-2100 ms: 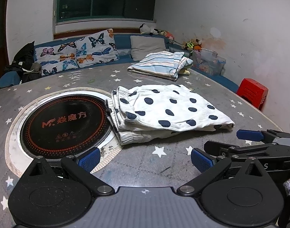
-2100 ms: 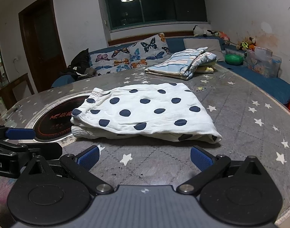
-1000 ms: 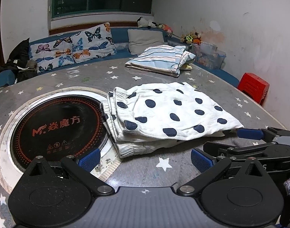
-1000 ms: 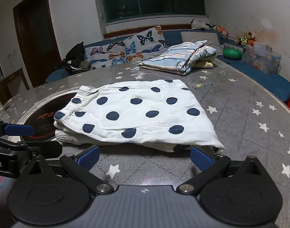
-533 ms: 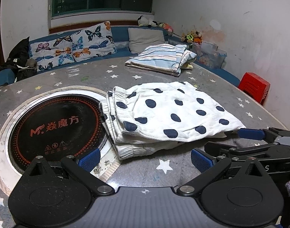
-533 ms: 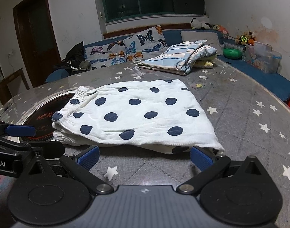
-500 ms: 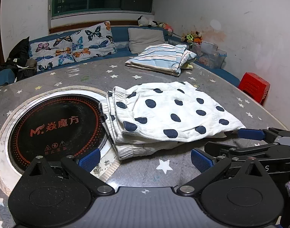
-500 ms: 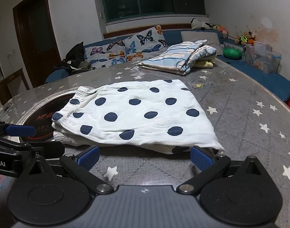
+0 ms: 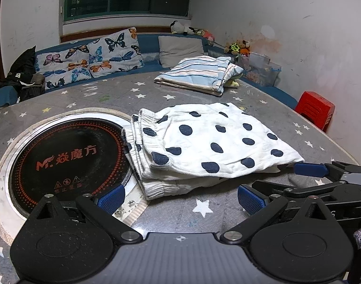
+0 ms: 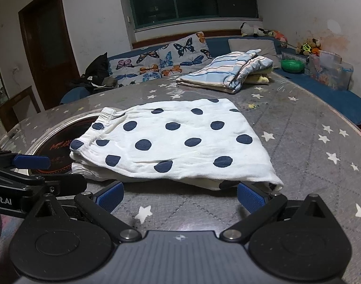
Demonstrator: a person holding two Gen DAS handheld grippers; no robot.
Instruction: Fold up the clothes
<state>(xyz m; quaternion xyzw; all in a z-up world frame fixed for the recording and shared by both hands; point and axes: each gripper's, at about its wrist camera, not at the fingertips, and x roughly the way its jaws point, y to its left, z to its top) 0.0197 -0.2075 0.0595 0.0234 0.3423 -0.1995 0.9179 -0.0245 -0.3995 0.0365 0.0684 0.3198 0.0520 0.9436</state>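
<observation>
both tools are closing in on the folded polka-dot shorts (image 9: 211,142) on the table (image 9: 204,213) beside the induction hob (image 9: 67,156). left tool (image 9: 179,197) and right tool (image 10: 179,196) are gaping wide, holding nothing; looks like another fold coming. right view is showing the near hem; left view the waistband stack.

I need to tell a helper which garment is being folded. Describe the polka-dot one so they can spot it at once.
On the grey star-patterned table, look beside the round black cooktop set into it. The polka-dot garment lies folded there, its elastic waistband at the cooktop's rim. It is white with dark blue dots, unlike the blue-striped folded cloth at the far edge.
</observation>
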